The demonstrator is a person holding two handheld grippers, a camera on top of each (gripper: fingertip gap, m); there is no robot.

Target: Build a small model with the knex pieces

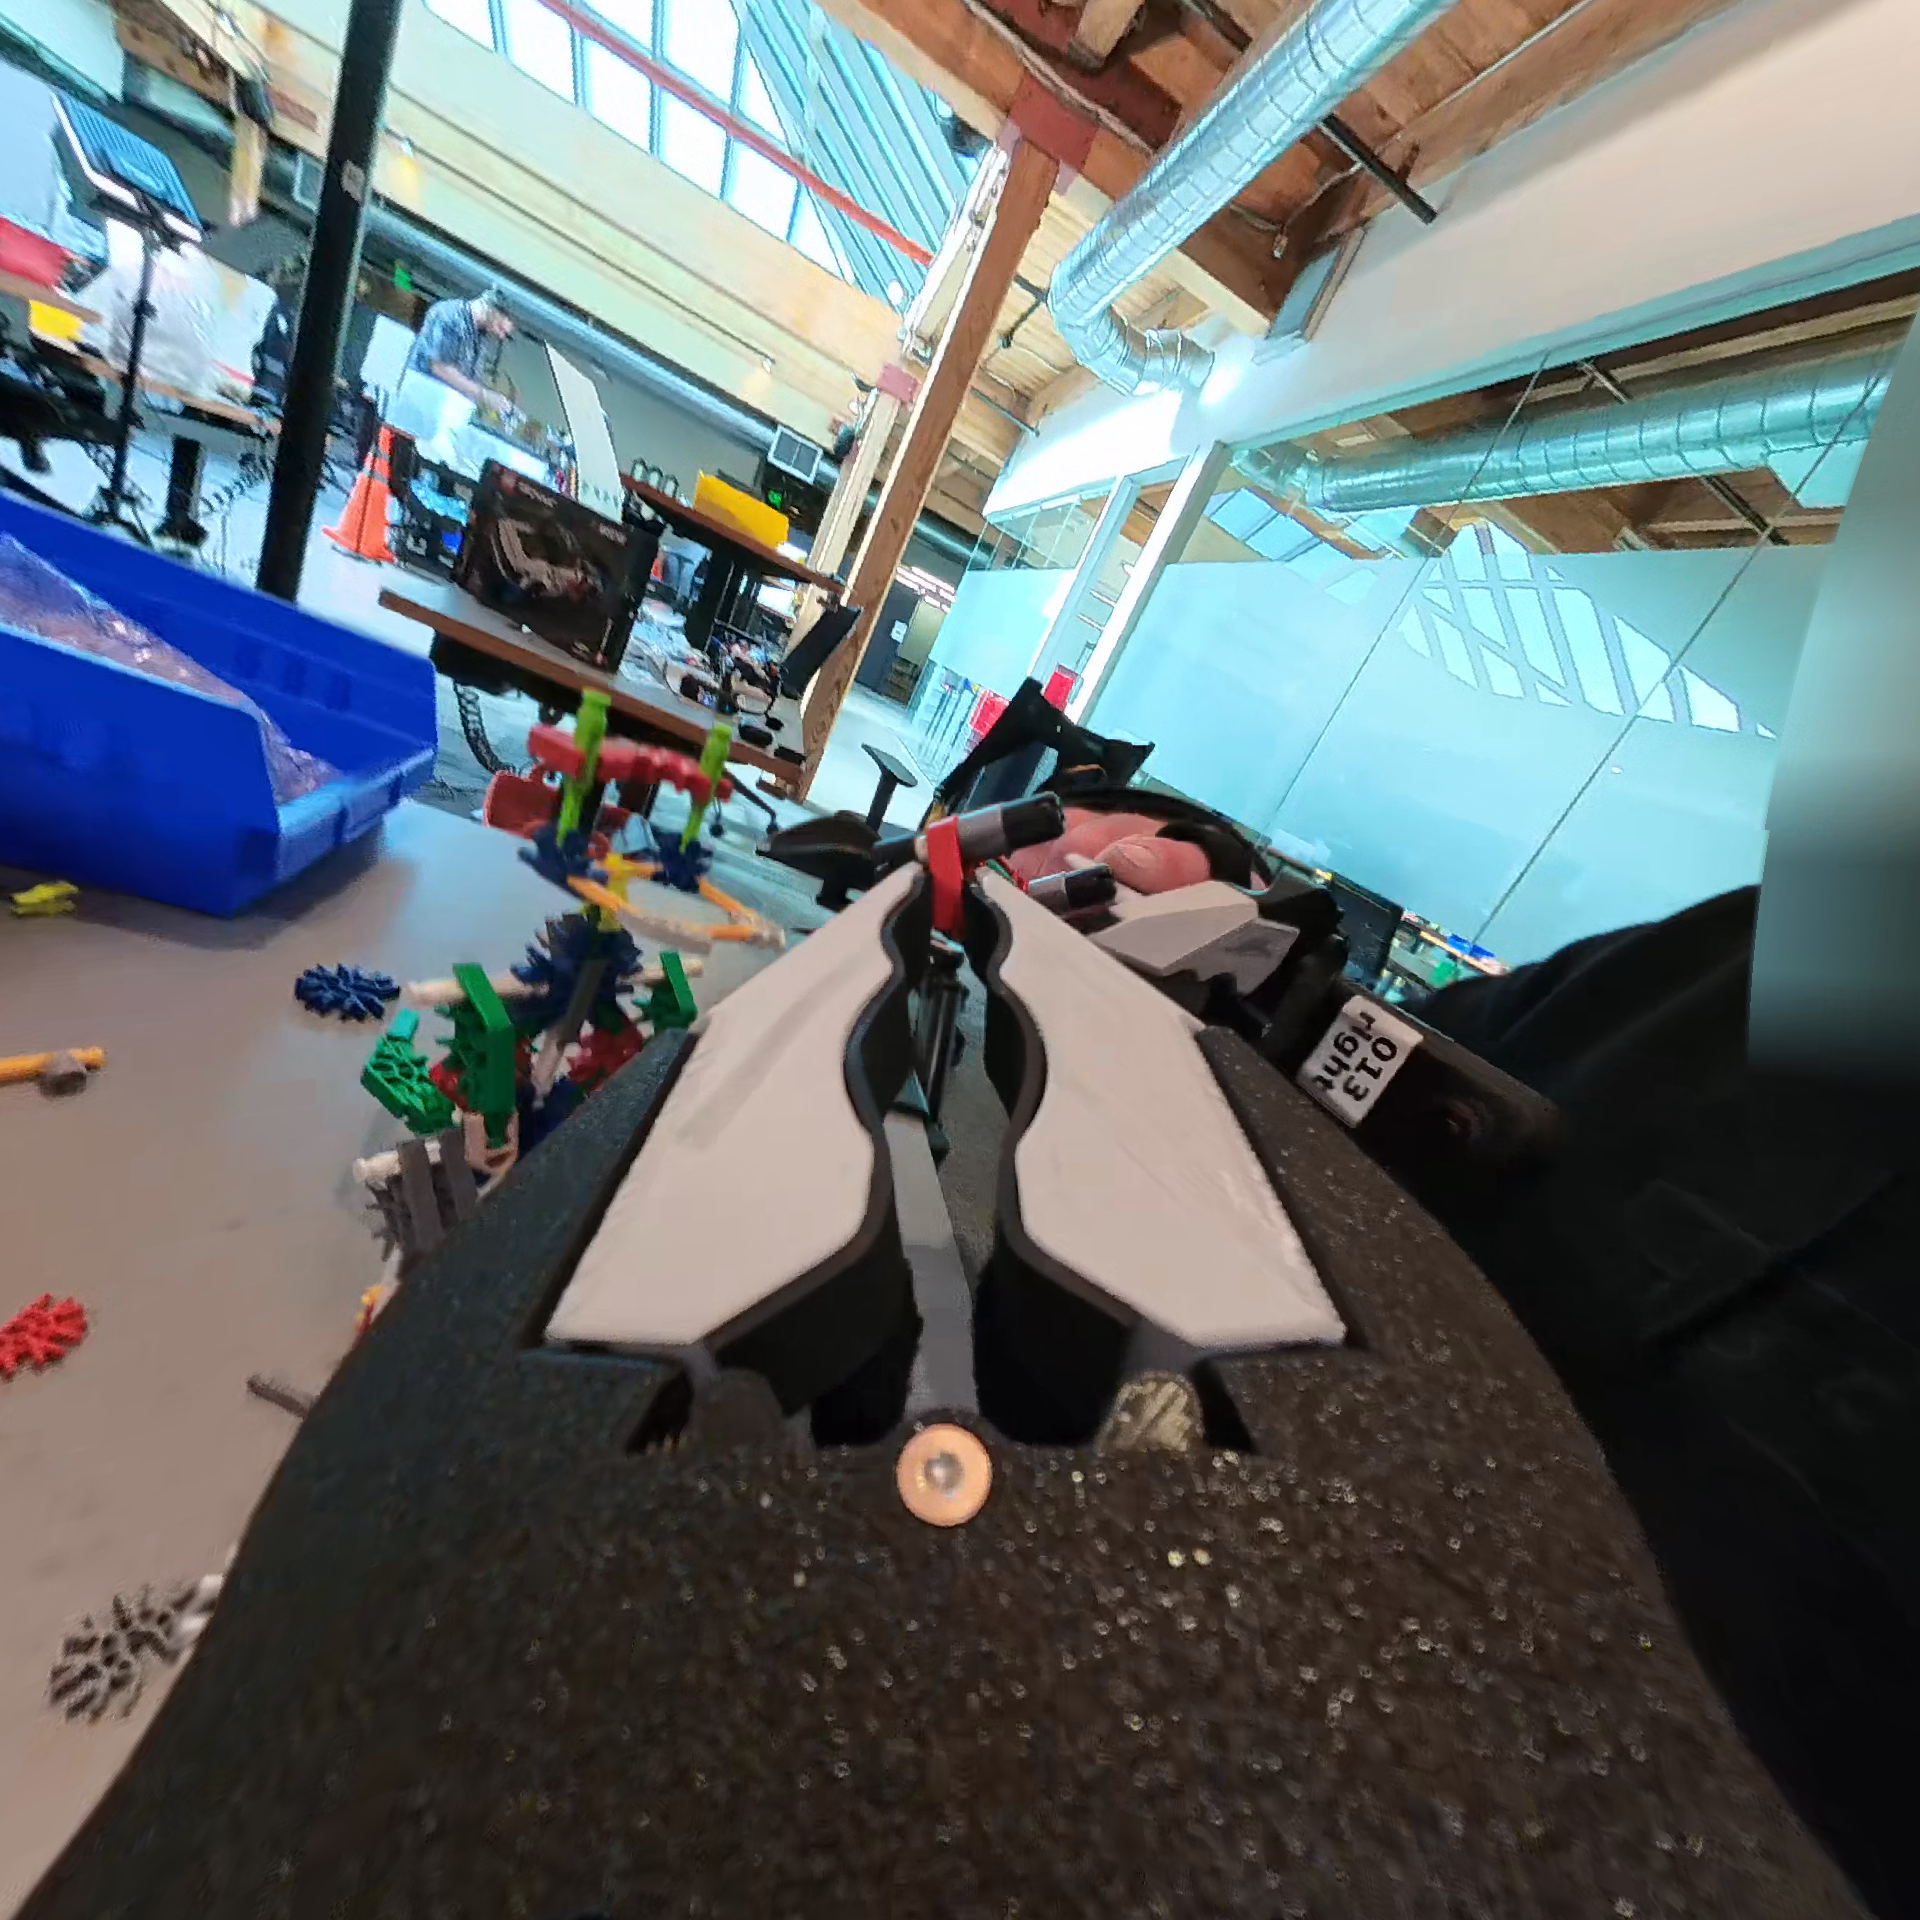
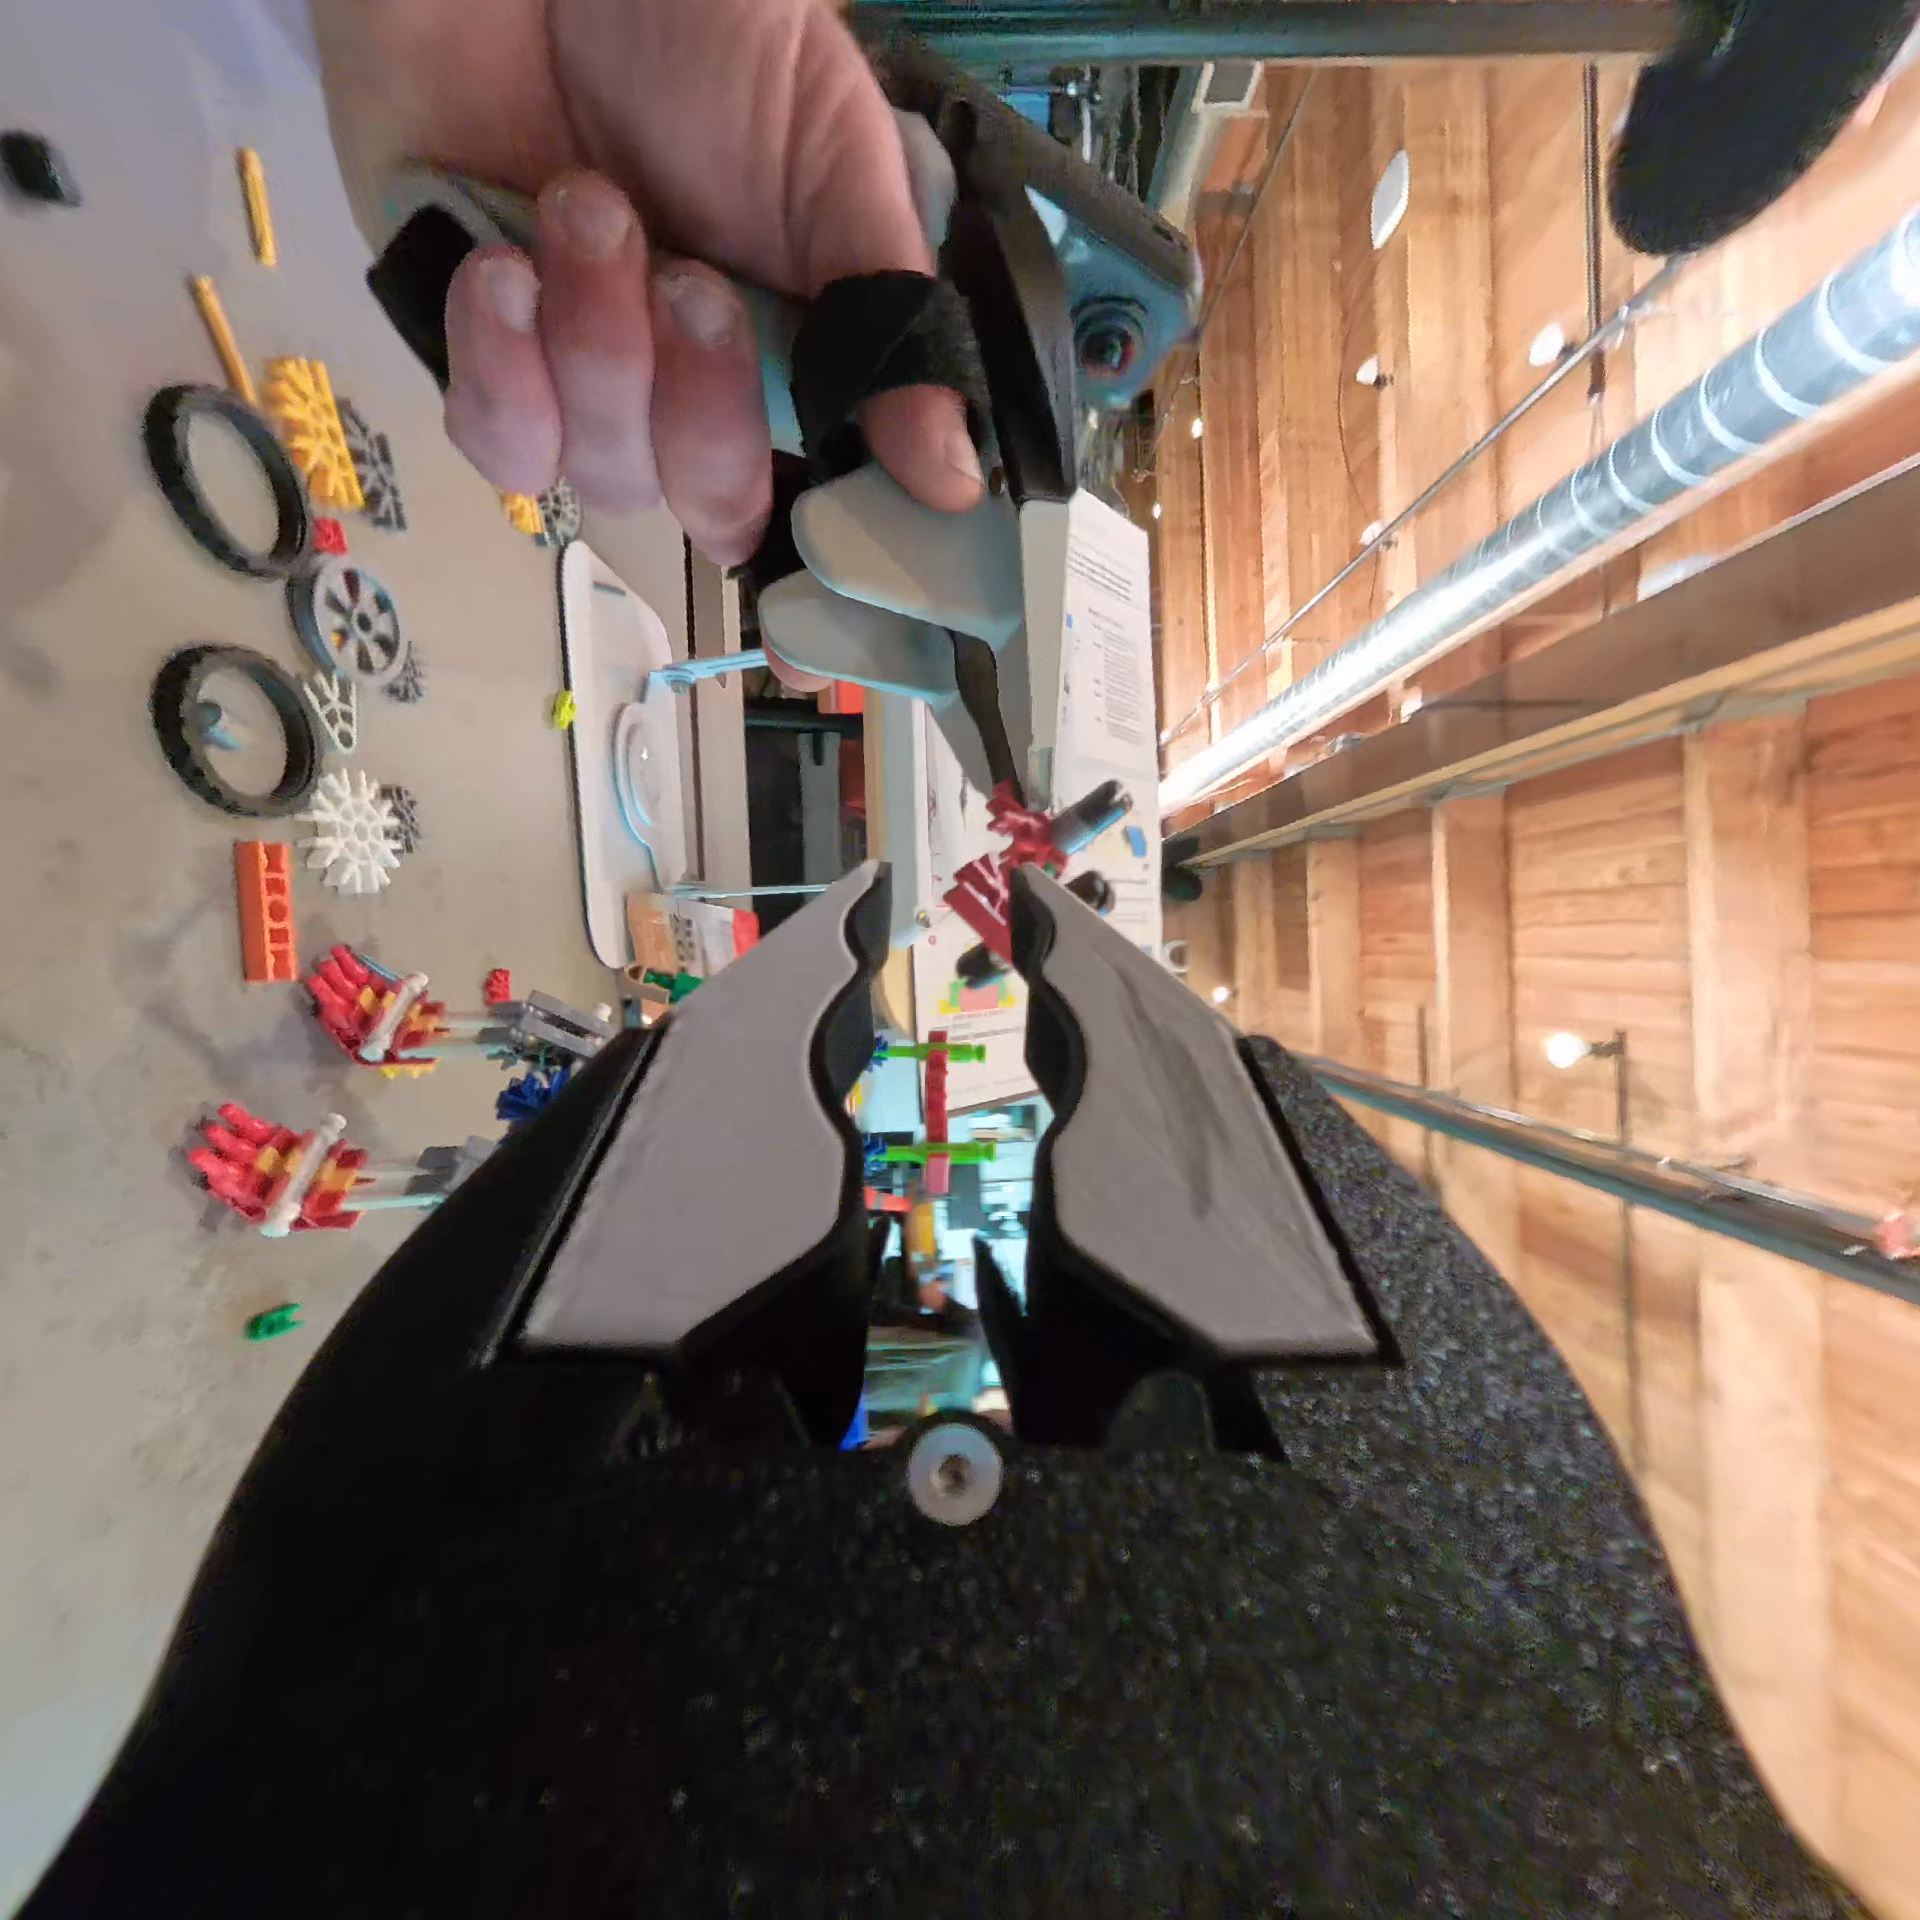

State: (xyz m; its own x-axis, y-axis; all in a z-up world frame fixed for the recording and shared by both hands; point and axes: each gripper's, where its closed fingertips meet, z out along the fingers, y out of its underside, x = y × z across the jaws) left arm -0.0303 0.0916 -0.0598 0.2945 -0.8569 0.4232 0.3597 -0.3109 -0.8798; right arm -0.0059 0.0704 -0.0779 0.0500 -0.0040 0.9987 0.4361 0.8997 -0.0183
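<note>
Black grainy housing fills the bottom of both wrist views, my grey fingers running forward from it.

Left fingers (image 1: pixel 948 902): closed at the tips on a small red connector (image 1: pixel 943 875). A grey rod with a dark end (image 1: pixel 1000 828) runs through that connector, above the tips. Just behind it, the right gripper lies sideways, held by my right hand (image 1: pixel 1107 847), with a white label on its black body.

Right fingers (image 2: pixel 951 883): tips set a little apart. A red connector cluster (image 2: pixel 995 878) sits in the gap, against the right-hand fingertip; I cannot tell whether they are clamping it. Grey rods with dark ends (image 2: pixel 1089 810) stick out of the cluster. The left gripper comes down from above to the same cluster, held in my left hand (image 2: pixel 665 291) (strap over one finger).

On the grey surface (image 1: pixel 208 1195), left wrist view: a multicoloured rod-and-connector build (image 1: pixel 582 935), standing just left of my left fingers. A blue bin (image 1: pixel 187 748) sits farther left, and loose blue (image 1: pixel 345 989) and red (image 1: pixel 42 1335) snowflake connectors lie near the build.

Right wrist view: two black tyre rings (image 2: pixel 223 478), a grey spoked wheel (image 2: pixel 358 620), a white snowflake connector (image 2: pixel 351 829), an orange block (image 2: pixel 265 912), and two red-and-yellow bundles on white rods (image 2: pixel 364 1003).
</note>
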